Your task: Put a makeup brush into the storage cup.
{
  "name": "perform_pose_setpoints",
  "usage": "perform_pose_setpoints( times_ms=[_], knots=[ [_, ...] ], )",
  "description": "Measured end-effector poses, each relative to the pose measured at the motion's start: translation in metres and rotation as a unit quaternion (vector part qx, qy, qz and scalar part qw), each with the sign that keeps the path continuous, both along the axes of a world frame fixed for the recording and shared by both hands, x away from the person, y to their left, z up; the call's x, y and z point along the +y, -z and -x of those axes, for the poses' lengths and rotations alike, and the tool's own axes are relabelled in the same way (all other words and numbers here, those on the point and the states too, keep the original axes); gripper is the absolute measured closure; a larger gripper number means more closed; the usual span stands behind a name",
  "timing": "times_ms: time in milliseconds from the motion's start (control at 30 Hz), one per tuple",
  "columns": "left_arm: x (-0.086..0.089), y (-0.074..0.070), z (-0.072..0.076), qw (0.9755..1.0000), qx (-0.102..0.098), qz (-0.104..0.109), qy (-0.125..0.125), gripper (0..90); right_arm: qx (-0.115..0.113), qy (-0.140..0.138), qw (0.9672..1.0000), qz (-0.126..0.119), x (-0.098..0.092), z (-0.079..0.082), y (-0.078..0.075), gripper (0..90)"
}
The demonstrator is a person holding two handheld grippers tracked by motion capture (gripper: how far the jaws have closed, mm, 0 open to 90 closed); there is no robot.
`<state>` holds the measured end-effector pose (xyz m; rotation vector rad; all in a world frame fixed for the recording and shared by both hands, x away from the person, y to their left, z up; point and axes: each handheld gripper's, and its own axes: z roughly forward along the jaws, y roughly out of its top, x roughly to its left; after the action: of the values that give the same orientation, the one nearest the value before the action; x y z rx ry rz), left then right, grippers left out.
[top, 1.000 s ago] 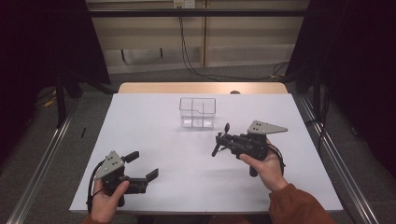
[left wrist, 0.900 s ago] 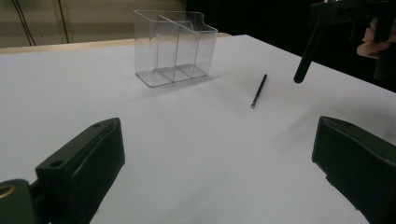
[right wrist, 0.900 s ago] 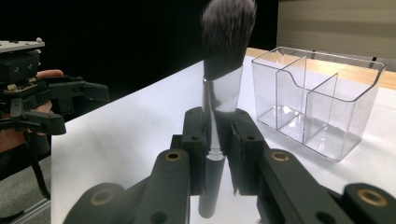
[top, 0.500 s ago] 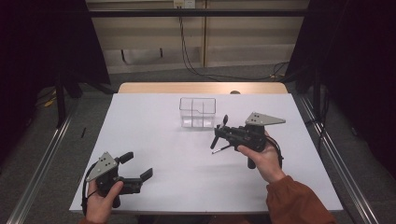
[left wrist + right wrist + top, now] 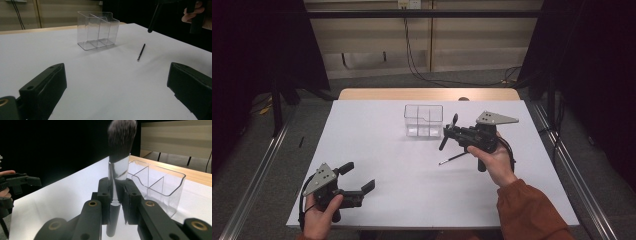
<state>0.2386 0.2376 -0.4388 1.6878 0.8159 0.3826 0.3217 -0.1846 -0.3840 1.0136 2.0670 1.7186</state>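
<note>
Clamped on the handle of a makeup brush [image 5: 117,177], the right gripper [image 5: 451,134] holds it above the white table [image 5: 377,130], soft dark bristles up over a shiny metal ferrule. Just beside it stands a clear plastic divided organizer [image 5: 423,120]; a thin black pencil [image 5: 453,159] lies nearby. Near the table's front edge, the left gripper [image 5: 358,177] gapes wide, holding nothing.

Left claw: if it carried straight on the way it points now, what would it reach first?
Likely the thin black stick lying on the white table; the left claw stands open and empty. The clear organizer sits farther off, left of that line. Depth is hard to judge.
</note>
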Motion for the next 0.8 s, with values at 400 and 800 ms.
perform_pose_setpoints(
  times_ms=[400,800],
  knots=[
    [0.003,0.0,0.0,1.0,0.0,0.004,-0.007,2.4,-0.003,0.005,1.0,0.003,0.001,-0.016,-0.006,78.8],
    [0.005,-0.002,0.0,0.9999,-0.008,0.001,-0.011,2.4,-0.003,0.014,0.9999,0.008,0.002,-0.037,-0.012,78.8]
  ],
)
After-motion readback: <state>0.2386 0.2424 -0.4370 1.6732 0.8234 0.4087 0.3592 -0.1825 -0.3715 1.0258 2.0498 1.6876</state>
